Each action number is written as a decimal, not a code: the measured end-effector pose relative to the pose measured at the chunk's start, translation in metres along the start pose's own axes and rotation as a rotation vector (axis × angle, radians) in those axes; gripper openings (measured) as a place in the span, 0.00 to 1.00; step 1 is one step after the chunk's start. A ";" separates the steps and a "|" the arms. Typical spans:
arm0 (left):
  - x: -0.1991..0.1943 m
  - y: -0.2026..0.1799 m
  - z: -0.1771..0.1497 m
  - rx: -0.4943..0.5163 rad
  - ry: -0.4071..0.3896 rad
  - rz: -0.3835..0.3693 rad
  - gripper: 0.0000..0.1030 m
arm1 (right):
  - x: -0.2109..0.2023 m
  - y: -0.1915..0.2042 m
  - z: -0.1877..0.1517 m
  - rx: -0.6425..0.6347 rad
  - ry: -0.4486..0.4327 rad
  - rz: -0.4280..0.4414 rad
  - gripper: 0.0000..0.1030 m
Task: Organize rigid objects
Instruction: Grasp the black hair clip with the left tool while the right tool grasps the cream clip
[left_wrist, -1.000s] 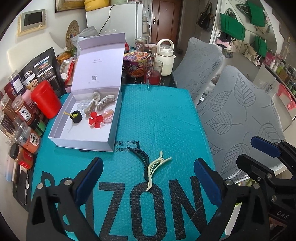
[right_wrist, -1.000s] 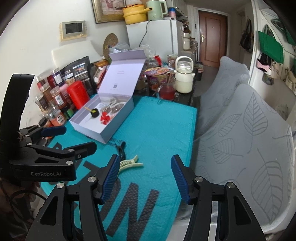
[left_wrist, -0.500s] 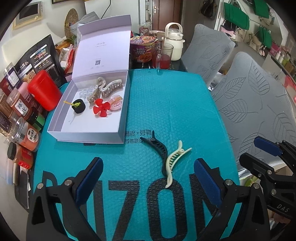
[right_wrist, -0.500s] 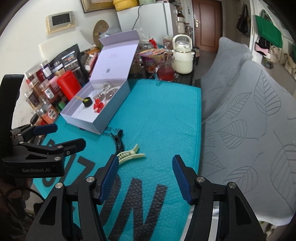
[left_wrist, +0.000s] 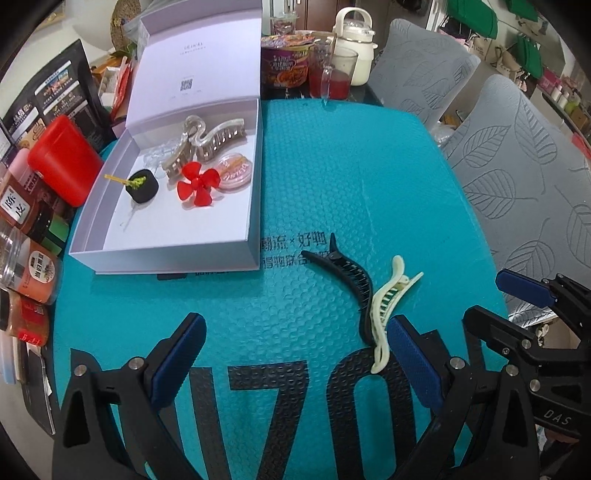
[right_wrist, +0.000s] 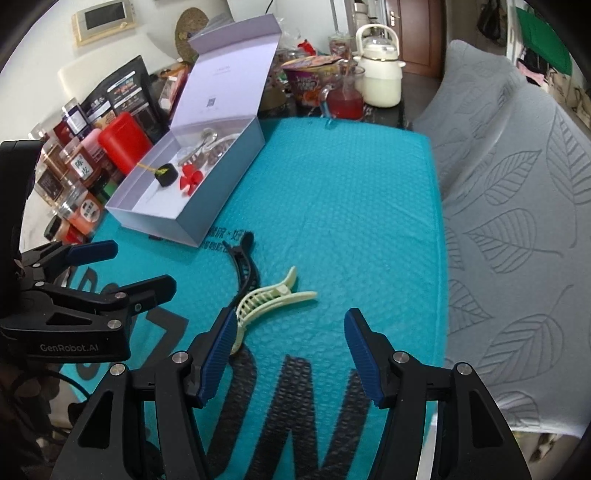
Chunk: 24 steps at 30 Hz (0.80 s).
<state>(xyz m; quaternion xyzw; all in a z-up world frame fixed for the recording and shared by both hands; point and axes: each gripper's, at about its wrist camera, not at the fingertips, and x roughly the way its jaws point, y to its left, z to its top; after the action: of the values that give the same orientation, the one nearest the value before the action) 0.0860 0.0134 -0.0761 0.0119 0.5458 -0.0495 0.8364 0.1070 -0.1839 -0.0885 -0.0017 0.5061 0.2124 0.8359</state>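
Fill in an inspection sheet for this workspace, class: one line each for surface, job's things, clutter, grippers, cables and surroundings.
Surface: teal bubble mailer with black lettering covers the table.
Job's things: black hair clip and cream hair clip lie touching on the mailer; the open white box holds a red flower clip, a clear claw clip and other small pieces.
Clutter: red canister, spice jars, noodle cup, glass of red drink and cream kettle.
Grippers: left gripper and right gripper both open, holding nothing.
Cables: nothing seen on the surface.
Surroundings: grey leaf-patterned chair covers.
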 end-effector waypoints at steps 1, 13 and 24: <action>0.004 0.002 -0.001 -0.002 0.008 0.000 0.97 | 0.003 0.002 -0.001 0.001 0.006 0.002 0.59; 0.030 0.021 -0.006 -0.009 0.062 -0.007 0.97 | 0.045 0.011 -0.006 0.029 0.079 0.025 0.59; 0.039 0.035 0.002 0.010 0.055 -0.006 0.97 | 0.073 0.016 -0.005 0.057 0.112 0.038 0.58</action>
<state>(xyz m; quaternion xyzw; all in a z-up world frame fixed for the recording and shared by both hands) 0.1067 0.0452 -0.1120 0.0157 0.5684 -0.0543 0.8208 0.1259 -0.1442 -0.1497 0.0197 0.5579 0.2133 0.8018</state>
